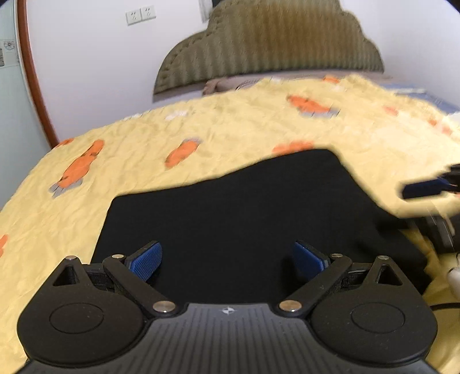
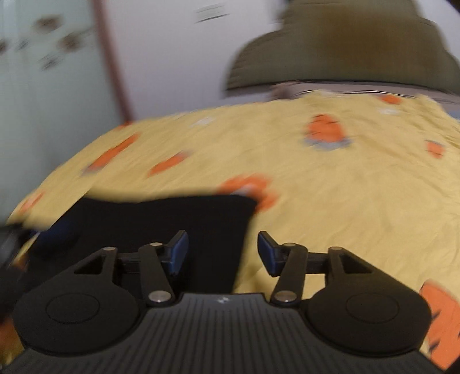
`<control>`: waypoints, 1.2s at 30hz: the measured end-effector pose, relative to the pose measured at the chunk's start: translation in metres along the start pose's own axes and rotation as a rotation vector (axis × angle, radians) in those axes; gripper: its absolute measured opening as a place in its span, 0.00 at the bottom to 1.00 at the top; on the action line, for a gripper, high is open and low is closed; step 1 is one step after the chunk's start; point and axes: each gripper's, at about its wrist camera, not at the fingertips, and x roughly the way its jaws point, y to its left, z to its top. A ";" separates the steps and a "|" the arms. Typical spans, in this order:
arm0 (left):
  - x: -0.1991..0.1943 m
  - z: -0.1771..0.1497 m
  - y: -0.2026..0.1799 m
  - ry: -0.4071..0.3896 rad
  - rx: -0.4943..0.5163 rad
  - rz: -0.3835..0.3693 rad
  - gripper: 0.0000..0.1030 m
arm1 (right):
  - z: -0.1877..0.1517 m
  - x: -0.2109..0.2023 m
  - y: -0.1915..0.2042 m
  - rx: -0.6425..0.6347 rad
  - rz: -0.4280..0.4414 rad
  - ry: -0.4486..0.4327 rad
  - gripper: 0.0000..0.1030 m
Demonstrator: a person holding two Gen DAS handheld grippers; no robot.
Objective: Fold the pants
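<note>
Black pants lie folded into a flat, roughly rectangular block on the yellow bedspread. My left gripper is wide open and empty, hovering over the near edge of the pants. My right gripper is open and empty, above the right edge of the pants; it also shows blurred at the right of the left wrist view. The right wrist view is motion-blurred.
The bedspread has orange carrot prints. An olive padded headboard stands at the far end against a white wall with sockets. A wood-framed door is at the left.
</note>
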 end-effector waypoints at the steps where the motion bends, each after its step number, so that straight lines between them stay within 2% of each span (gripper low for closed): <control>1: 0.005 -0.003 0.002 0.022 0.002 0.017 0.95 | -0.010 -0.004 0.011 -0.055 0.008 0.022 0.59; 2: 0.002 -0.007 0.006 0.024 -0.007 0.015 0.95 | -0.021 -0.004 0.020 -0.123 -0.008 0.055 0.62; 4: -0.009 -0.010 0.013 0.001 -0.030 0.031 0.95 | -0.043 0.005 0.032 -0.277 -0.138 0.133 0.66; 5: -0.017 -0.012 0.018 -0.025 -0.034 0.058 0.95 | -0.050 0.002 0.033 -0.307 -0.181 0.117 0.70; 7: -0.025 -0.017 0.027 -0.066 -0.042 0.124 0.95 | -0.046 -0.011 0.033 -0.256 -0.226 0.086 0.69; 8: -0.025 -0.019 0.029 -0.058 -0.049 0.137 0.95 | -0.043 -0.021 0.036 -0.235 -0.230 0.037 0.69; 10: -0.014 -0.021 0.043 0.010 -0.082 0.118 0.96 | -0.041 -0.031 0.043 -0.210 -0.191 -0.010 0.72; 12: -0.013 -0.028 0.055 0.028 -0.131 0.078 0.96 | -0.047 -0.017 0.049 -0.249 -0.182 0.035 0.76; 13: -0.018 -0.030 0.059 0.029 -0.145 0.089 0.96 | -0.055 -0.007 0.051 -0.290 -0.227 0.078 0.76; 14: -0.025 -0.032 0.061 0.027 -0.147 0.103 0.96 | -0.061 -0.004 0.054 -0.312 -0.254 0.071 0.79; 16: -0.034 -0.032 0.062 0.009 -0.145 0.137 0.96 | -0.061 -0.013 0.056 -0.260 -0.282 0.049 0.78; 19: -0.048 -0.028 0.062 -0.019 -0.165 0.134 0.96 | -0.059 -0.041 0.074 -0.252 -0.340 -0.063 0.79; 21: -0.056 -0.026 0.058 -0.023 -0.186 0.132 0.96 | -0.060 -0.059 0.088 -0.229 -0.340 -0.130 0.84; 24: -0.070 -0.029 0.052 -0.015 -0.177 0.118 0.96 | -0.067 -0.076 0.107 -0.201 -0.327 -0.186 0.92; 25: -0.073 -0.031 0.049 -0.012 -0.170 0.116 0.96 | -0.071 -0.080 0.113 -0.191 -0.337 -0.197 0.98; 27: -0.081 -0.036 0.044 -0.009 -0.160 0.121 0.96 | -0.081 -0.086 0.124 -0.164 -0.340 -0.198 1.00; 32: -0.088 -0.047 0.038 0.014 -0.171 0.109 0.96 | -0.104 -0.105 0.144 -0.076 -0.278 -0.144 1.00; 36: -0.091 -0.054 0.037 0.033 -0.181 0.118 0.96 | -0.115 -0.104 0.153 -0.087 -0.297 -0.126 1.00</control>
